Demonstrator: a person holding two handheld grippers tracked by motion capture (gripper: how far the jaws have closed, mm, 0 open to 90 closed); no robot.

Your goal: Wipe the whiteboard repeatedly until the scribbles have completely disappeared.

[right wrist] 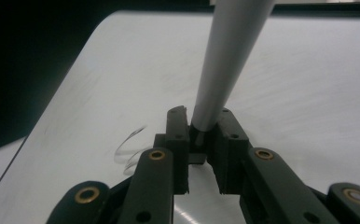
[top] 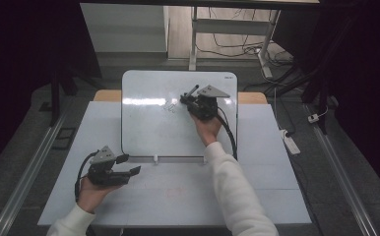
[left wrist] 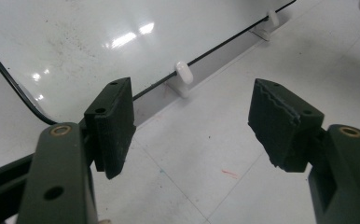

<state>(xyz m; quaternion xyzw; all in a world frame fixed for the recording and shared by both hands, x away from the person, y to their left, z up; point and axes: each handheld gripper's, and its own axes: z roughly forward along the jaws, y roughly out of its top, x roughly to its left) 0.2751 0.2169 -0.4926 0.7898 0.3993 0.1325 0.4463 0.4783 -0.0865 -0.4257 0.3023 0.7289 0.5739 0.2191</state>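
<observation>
On the pale tabletop [top: 178,191], we are clamping the right tool [right wrist: 201,135] on a marker [right wrist: 229,60] over the whiteboard [top: 153,132], risking slippage that smears the scribble [top: 169,107], while the left tool [left wrist: 192,126] is idling apart.

I count one whiteboard [top: 148,128] on the one table [top: 188,196]. One marker [right wrist: 229,60] sits clamped in my right gripper [right wrist: 201,133], and my left gripper [left wrist: 192,121] makes two grippers. Two white clips [left wrist: 184,72] show along the board's near edge. One scribble [top: 169,107] is on the board.
</observation>
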